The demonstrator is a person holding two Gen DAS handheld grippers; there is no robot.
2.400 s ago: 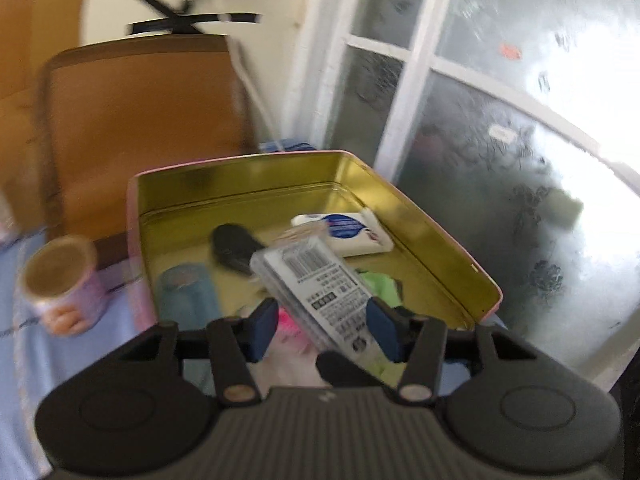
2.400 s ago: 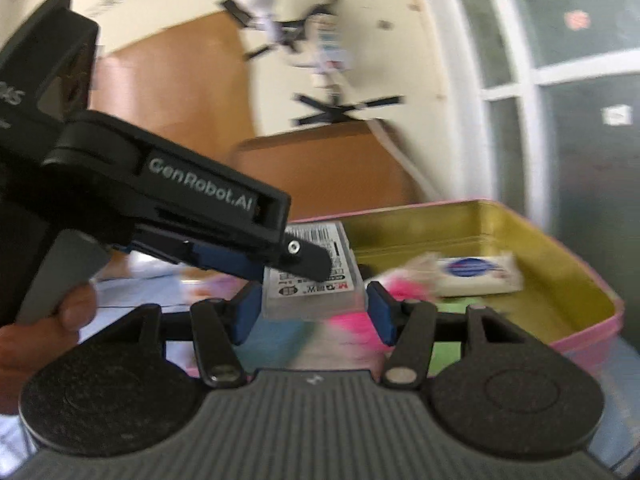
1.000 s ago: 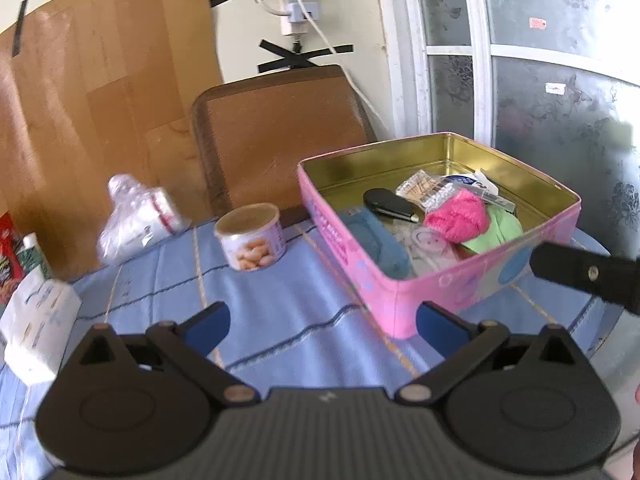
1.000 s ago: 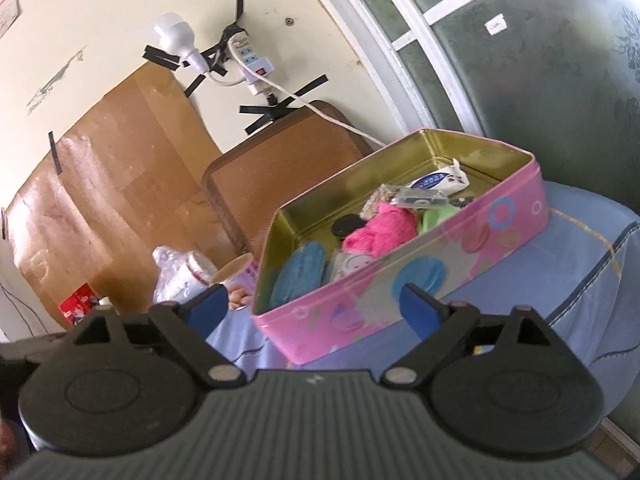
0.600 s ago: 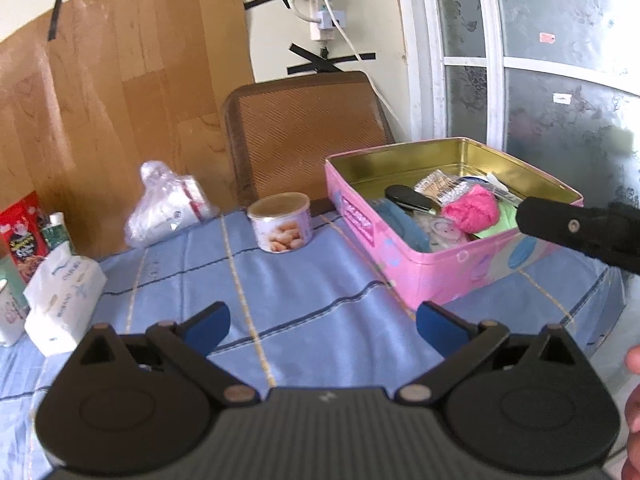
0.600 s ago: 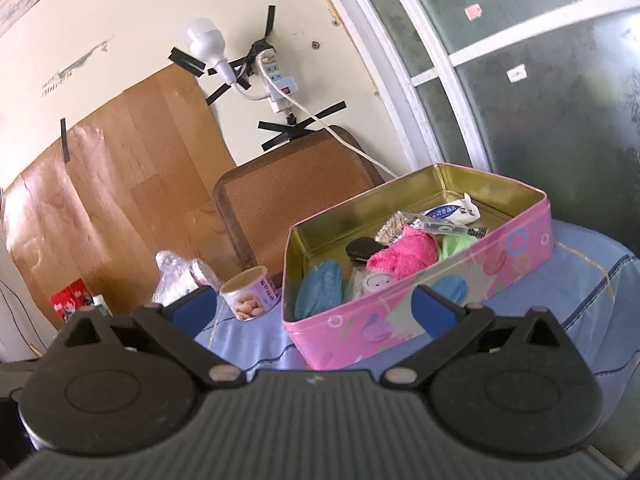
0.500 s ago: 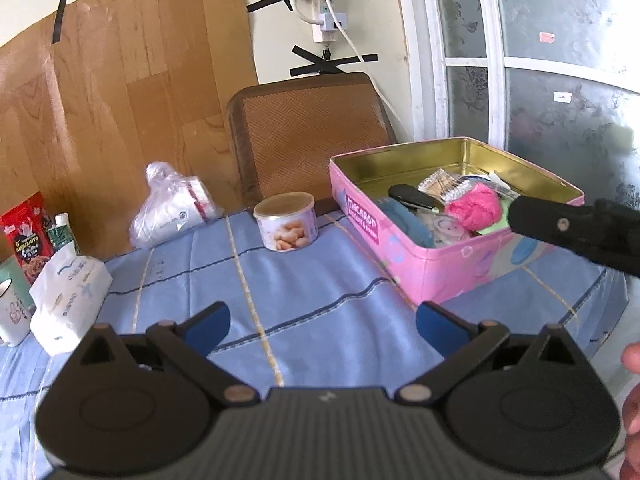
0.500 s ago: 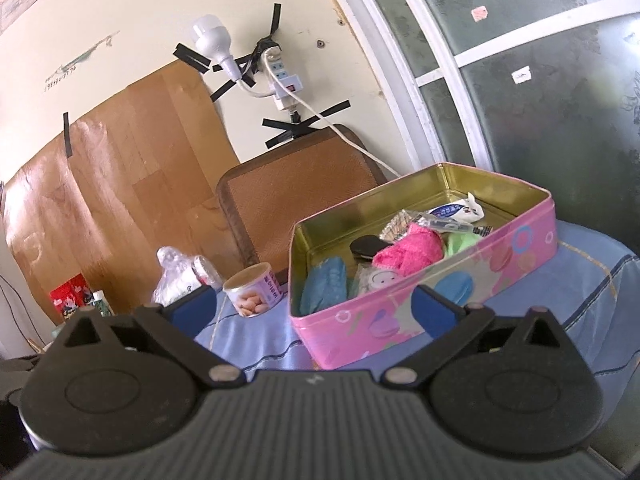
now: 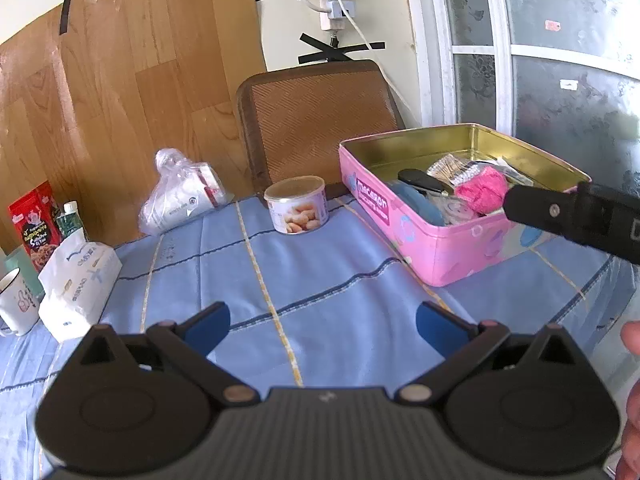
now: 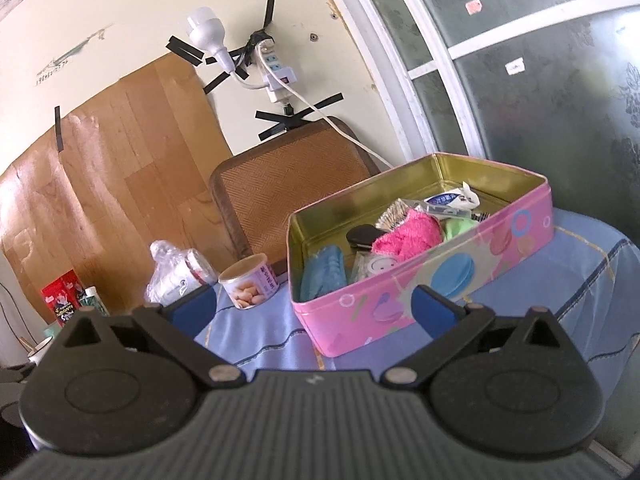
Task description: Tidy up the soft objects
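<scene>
A pink tin box [image 9: 448, 256] stands on the blue tablecloth at the right; it also shows in the right wrist view [image 10: 440, 276]. Inside lie a pink fuzzy cloth [image 9: 482, 192] [image 10: 408, 236], a blue soft item [image 10: 324, 268], a green cloth [image 10: 458, 226], a black case [image 9: 418, 179] and small packets. My left gripper [image 9: 322, 322] is open and empty, well back from the box. My right gripper [image 10: 314, 302] is open and empty in front of the box. The right gripper's body [image 9: 576, 220] crosses the left wrist view in front of the box.
A round can of snacks [image 9: 296, 204] stands left of the box. A plastic bag [image 9: 180, 196], a tissue pack [image 9: 78, 284], a mug [image 9: 16, 304] and a red carton [image 9: 36, 228] sit at the left. A brown chair back [image 9: 320, 116] stands behind the table.
Both grippers let go of the barcode packet into the box, opened wide and pulled back from the box. In the last half second they backed off a little more.
</scene>
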